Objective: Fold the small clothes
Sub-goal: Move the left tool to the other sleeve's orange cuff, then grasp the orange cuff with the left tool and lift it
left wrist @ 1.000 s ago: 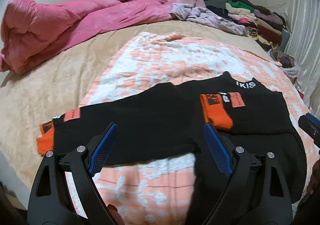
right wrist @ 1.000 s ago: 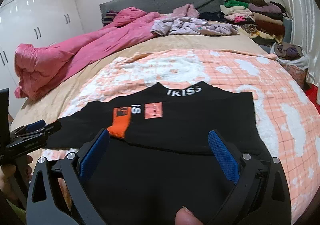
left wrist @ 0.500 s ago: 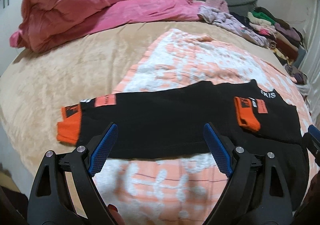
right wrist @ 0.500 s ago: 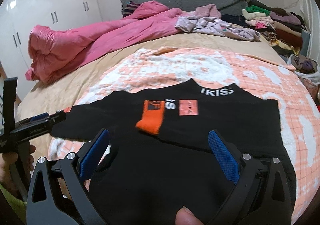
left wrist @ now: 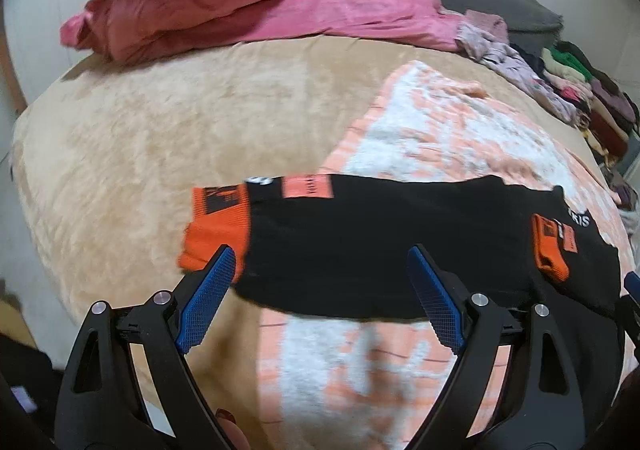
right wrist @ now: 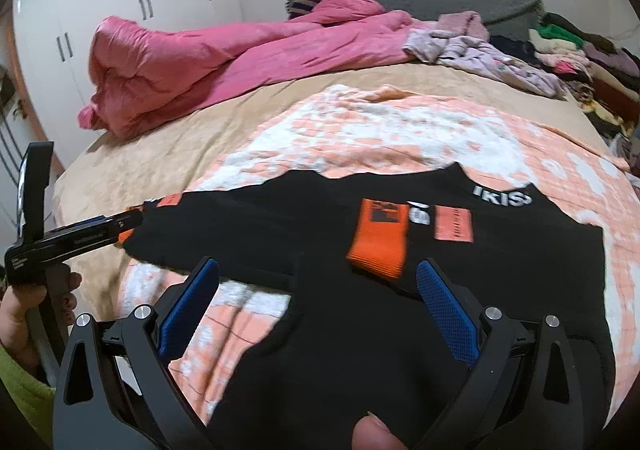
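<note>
A black sweatshirt (right wrist: 460, 282) with orange cuffs lies flat on the peach-and-white blanket (right wrist: 380, 137). One sleeve is folded across the chest, its orange cuff (right wrist: 378, 240) near the white collar lettering. The other sleeve (left wrist: 360, 238) stretches left, its orange cuff (left wrist: 218, 232) over the tan bedspread. My left gripper (left wrist: 320, 290) is open and empty, just in front of that stretched sleeve; it shows from the side in the right wrist view (right wrist: 120, 223). My right gripper (right wrist: 318, 302) is open and empty above the sweatshirt's lower body.
A rumpled pink duvet (right wrist: 208, 65) lies at the back of the tan bedspread (left wrist: 140, 153). Lilac clothes (right wrist: 492, 57) and a stack of folded clothes (right wrist: 580, 49) lie at the back right. White wardrobes (right wrist: 100, 9) stand at the left.
My left gripper has moved left along the stretched sleeve toward its orange cuff. My right gripper has shifted left and turned left over the sweatshirt's body. The sweatshirt has not moved.
</note>
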`<act>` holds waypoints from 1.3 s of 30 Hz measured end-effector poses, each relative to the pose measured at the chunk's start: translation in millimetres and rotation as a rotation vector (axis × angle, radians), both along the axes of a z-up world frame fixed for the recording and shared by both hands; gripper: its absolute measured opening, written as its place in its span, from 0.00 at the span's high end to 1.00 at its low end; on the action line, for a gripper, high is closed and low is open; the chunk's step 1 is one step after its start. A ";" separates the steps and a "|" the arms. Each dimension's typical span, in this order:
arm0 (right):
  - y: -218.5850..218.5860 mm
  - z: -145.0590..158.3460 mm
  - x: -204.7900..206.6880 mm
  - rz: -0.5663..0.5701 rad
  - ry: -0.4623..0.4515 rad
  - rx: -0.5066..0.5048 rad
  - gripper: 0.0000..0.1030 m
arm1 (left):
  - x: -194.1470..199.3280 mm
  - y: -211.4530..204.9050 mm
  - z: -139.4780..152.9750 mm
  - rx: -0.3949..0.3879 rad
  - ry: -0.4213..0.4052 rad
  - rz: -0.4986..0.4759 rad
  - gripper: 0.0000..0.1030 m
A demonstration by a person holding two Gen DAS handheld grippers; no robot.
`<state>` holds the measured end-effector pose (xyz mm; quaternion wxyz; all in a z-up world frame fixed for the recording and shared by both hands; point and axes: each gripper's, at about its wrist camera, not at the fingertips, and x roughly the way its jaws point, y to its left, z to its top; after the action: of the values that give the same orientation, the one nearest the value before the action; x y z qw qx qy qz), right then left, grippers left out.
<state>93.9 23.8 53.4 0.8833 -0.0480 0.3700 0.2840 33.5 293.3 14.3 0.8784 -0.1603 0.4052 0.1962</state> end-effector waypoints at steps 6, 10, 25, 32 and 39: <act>32.2 -4.5 -2.6 0.069 0.001 -0.027 0.04 | -10.9 29.1 -9.3 -0.027 0.012 0.068 0.22; 42.6 -6.6 -5.9 0.095 0.001 -0.031 0.04 | -19.4 47.3 -17.1 -0.045 0.020 0.121 0.22; 32.9 -28.0 2.6 0.036 0.046 -0.052 0.04 | -18.3 72.7 -49.7 -0.189 -0.041 0.189 0.39; 18.6 -28.3 0.8 0.005 0.052 -0.046 0.04 | -6.9 66.1 -47.1 -0.229 -0.087 0.171 0.92; -15.4 -23.6 4.7 -0.070 0.049 -0.022 0.04 | -7.9 40.9 0.7 -0.235 -0.209 0.067 0.93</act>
<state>98.6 8.4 29.8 0.8828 -0.0375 0.3960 0.2498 25.6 334.2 15.1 0.8840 -0.2949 0.3260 0.1590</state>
